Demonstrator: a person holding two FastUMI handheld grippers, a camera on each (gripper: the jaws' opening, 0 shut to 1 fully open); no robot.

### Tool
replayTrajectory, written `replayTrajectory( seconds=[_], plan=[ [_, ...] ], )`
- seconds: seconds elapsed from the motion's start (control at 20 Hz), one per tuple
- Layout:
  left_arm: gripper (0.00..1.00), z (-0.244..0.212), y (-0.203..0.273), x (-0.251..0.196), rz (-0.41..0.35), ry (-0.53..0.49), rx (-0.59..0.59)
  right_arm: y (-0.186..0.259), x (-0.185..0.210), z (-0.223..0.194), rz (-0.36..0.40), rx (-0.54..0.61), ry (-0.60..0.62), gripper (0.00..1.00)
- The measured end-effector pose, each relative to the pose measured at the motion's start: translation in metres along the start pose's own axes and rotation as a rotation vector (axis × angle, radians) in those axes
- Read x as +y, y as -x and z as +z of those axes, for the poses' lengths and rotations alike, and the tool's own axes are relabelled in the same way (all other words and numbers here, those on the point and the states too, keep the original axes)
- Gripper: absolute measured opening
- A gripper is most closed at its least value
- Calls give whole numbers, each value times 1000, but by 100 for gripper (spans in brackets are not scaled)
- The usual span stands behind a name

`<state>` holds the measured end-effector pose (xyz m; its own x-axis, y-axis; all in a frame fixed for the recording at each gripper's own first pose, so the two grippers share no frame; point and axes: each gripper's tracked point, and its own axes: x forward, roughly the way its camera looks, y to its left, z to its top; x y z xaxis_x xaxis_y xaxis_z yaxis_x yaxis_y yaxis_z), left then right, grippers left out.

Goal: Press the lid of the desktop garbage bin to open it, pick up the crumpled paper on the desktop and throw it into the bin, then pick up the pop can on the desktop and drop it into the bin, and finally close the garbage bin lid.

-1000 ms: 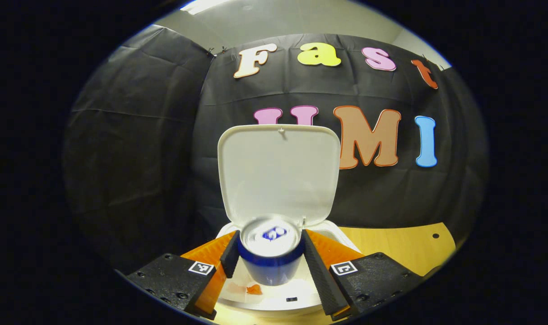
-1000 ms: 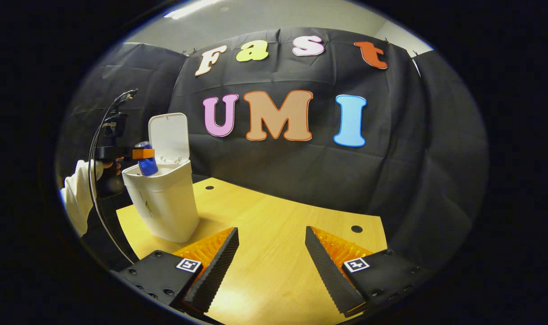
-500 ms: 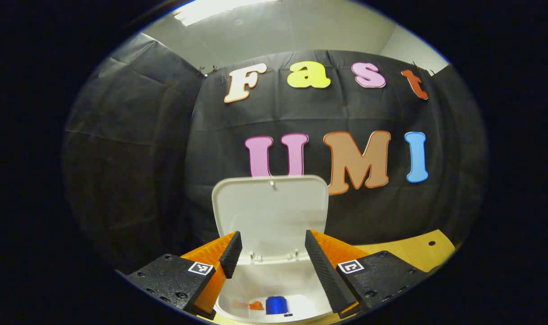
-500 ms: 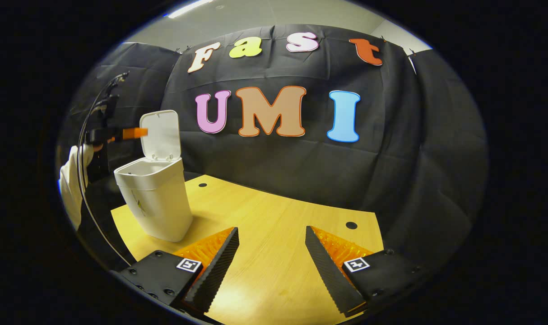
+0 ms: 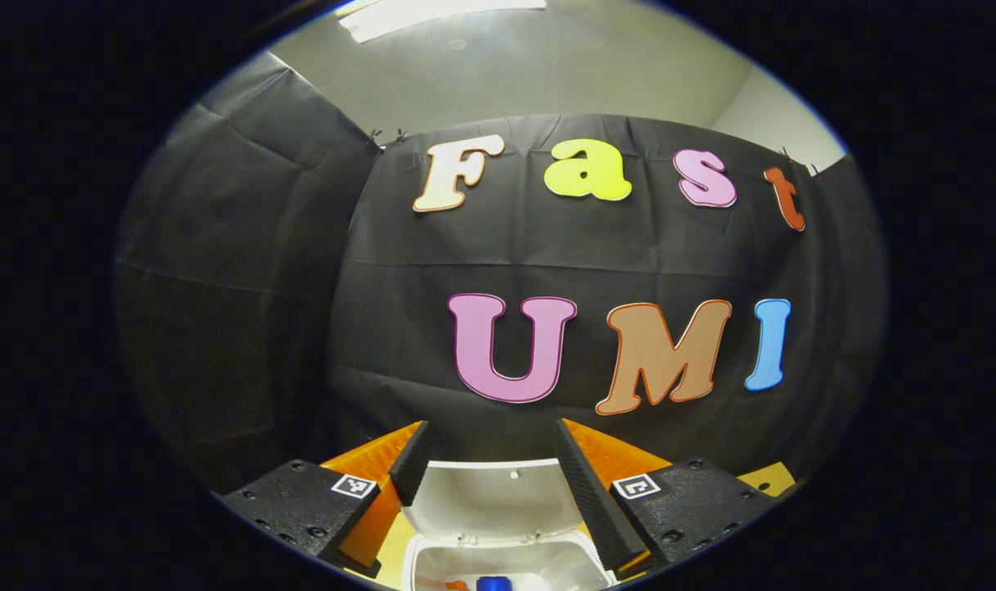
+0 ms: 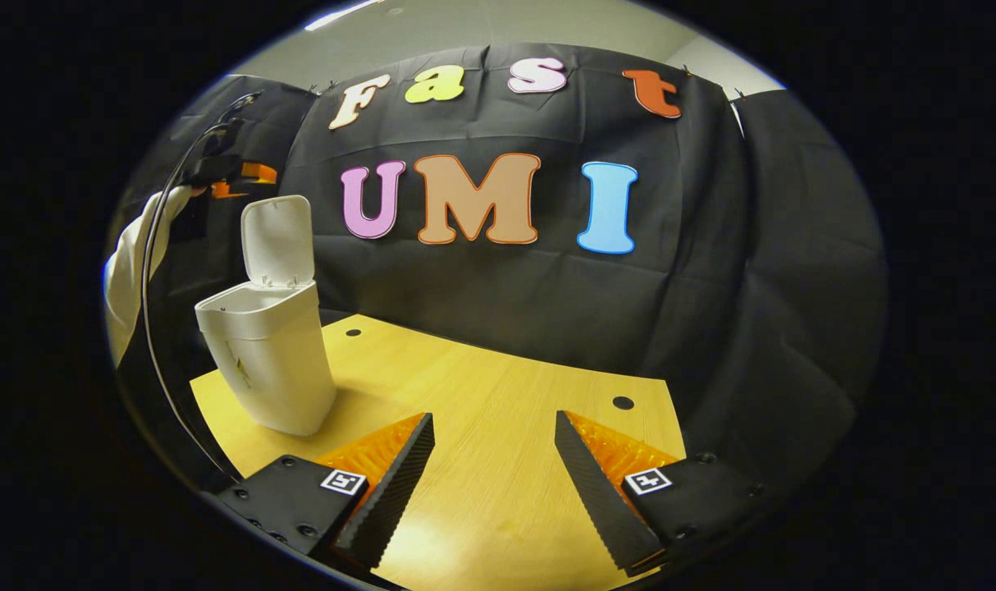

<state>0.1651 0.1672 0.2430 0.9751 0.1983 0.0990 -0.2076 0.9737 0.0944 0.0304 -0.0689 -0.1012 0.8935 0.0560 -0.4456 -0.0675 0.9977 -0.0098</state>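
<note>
In the left gripper view, the left hand-held gripper sits at the bottom centre of the frame with its two fingers spread apart and nothing between them, so it is released. Between and below those fingers, at the lower edge of the frame, the white garbage bin shows from above with its lid raised and standing upright behind the opening. Inside the bin, at the very bottom of the frame, a blue pop can is partly visible, and just to its left a small orange scrap lies on the bin's floor; whether that scrap is the crumpled paper cannot be told. In the right gripper view, the right hand-held gripper is at the bottom centre, its fingers also held wide apart and empty, hovering over the bare wooden table. The bin stands on the table at the left of that frame, lid up and leaning slightly back. Above and to the left of the lid, in the upper left of the frame, the left hand-held gripper appears small and distant, held by a person whose white sleeve hangs down the left edge beside a dark cable.
</note>
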Motion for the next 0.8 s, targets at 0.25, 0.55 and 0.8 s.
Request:
replayTrajectory(
  seconds=[0.25,0.55,0.8],
  plan=[
    [89,-36,-39,0,-7,-74,137,4,-6,1,-25,0,-2,97],
    [89,-37,-24,-4,-36,-33,91,7,-3,-6,-32,25,12,97],
    [89,-49,29,-12,-40,-44,24,3,12,0,-4,17,35,98]
  ],
)
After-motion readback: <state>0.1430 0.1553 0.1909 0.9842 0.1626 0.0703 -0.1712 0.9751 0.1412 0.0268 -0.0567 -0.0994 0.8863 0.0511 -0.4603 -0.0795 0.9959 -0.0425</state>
